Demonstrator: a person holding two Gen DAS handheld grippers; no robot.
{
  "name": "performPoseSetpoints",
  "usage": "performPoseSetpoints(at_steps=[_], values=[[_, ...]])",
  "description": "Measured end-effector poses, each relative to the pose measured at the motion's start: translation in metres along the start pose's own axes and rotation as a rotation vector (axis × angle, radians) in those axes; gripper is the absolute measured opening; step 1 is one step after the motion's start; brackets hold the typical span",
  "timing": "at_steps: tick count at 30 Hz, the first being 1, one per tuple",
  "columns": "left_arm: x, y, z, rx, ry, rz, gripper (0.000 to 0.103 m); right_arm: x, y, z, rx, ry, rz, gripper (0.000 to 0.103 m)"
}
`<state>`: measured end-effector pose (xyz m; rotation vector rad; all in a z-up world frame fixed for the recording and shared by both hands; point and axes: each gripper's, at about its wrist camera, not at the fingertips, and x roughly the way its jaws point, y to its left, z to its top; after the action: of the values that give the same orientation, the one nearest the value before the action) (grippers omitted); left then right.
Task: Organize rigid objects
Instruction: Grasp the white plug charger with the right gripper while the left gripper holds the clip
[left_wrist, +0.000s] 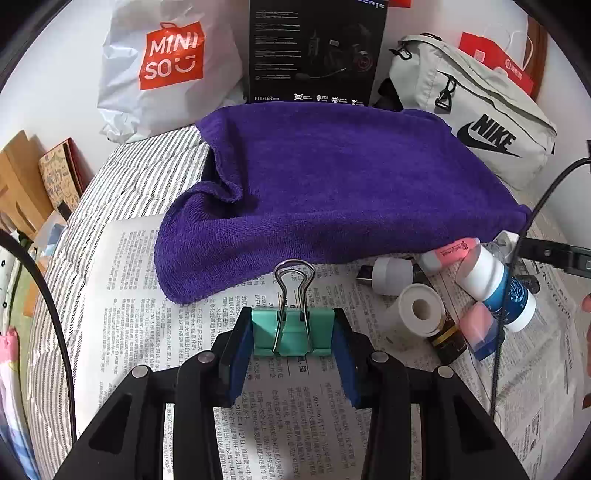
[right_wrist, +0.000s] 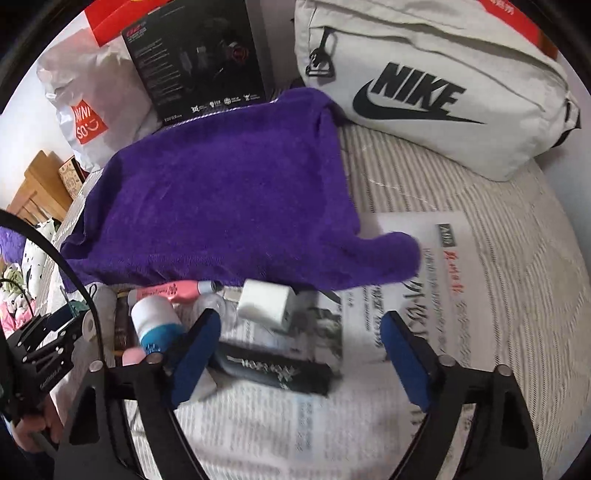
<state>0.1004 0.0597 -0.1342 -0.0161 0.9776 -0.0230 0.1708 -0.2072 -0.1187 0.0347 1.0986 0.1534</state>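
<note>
My left gripper is shut on a teal binder clip, its wire handles pointing toward the purple towel. It hovers over newspaper. To its right lies a cluster: a white cap, a tape roll, a white and blue bottle, a pink highlighter and a pink eraser. My right gripper stands open above a flat black item, with a white charger cube just beyond it. The same bottle sits left of its left finger.
Behind the towel stand a white Miniso bag, a black Edifier box and a grey Nike bag. Striped bedding lies under the newspaper. Black cables cross the views. Wooden furniture stands at left.
</note>
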Motion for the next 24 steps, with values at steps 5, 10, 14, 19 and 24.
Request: performPoseSetpoints(at_steps=[5,10,14,19,24], values=[[0.0,0.0,0.0,0.005,0.0,-0.001,0.039,0.013,0.004,0.002,-0.016,0.016,-0.02,0.072],[0.0,0.001,-0.001,0.004,-0.002,-0.013,0.039,0.012,-0.009,0.0,-0.03,0.027,-0.052,0.071],[-0.001,0.001,-0.001,0.008,-0.004,-0.011,0.039,0.012,-0.014,0.001,-0.033,0.033,-0.059,0.071],[0.0,0.001,-0.001,0.009,-0.002,-0.012,0.039,0.012,-0.004,0.0,-0.06,0.033,-0.031,0.071],[0.0,0.001,0.0,0.006,-0.002,-0.013,0.039,0.02,0.0,0.005,-0.045,0.036,-0.032,0.071]])
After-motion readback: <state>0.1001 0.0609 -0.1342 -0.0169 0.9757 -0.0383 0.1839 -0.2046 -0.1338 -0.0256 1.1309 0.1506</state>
